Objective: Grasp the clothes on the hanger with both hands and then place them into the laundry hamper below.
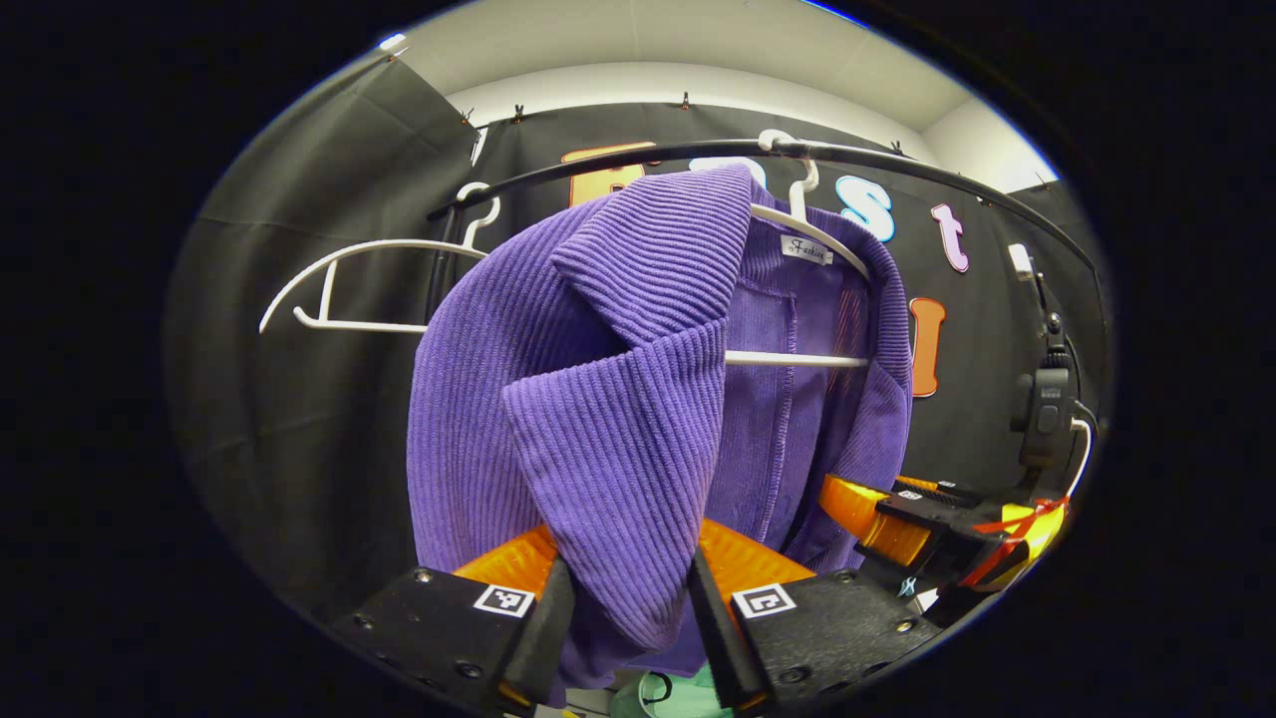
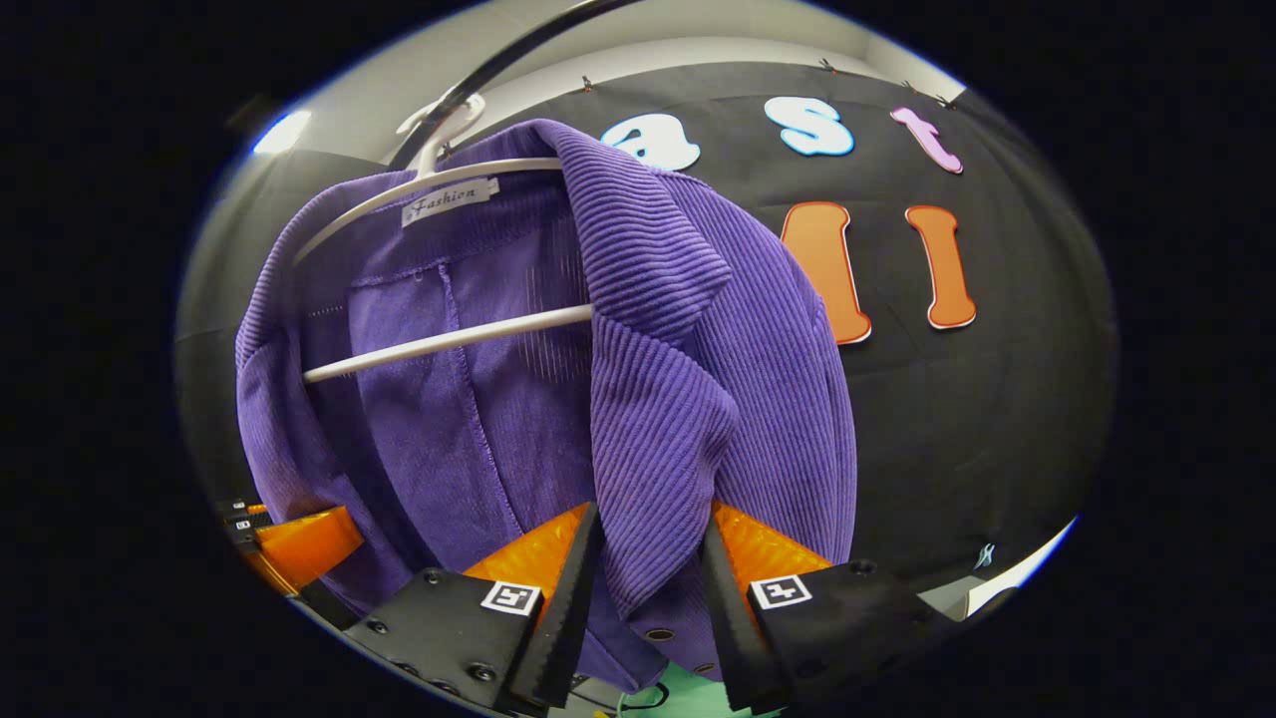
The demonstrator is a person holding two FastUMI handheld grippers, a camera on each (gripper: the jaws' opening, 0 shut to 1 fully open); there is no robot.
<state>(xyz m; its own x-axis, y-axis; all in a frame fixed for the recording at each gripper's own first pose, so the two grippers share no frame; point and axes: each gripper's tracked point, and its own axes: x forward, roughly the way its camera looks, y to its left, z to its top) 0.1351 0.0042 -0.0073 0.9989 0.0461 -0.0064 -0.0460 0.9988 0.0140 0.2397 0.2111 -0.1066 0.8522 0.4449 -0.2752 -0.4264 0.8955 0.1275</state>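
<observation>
A small white neck label (image 2: 451, 202), sewn inside the collar of the purple corduroy jacket (image 2: 698, 329), sits in the upper left of the right gripper view, and its script can be made out there. In the left gripper view the same label (image 1: 806, 249) lies upper centre, its lettering too small to make out.

A black rail (image 1: 897, 165) carries two white hangers; one hanger (image 1: 797, 299) holds the purple jacket (image 1: 598, 399)

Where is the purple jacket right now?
The purple jacket hangs on a white hanger from the black rail, its front lapels between the fingers of the left gripper and right gripper.
</observation>
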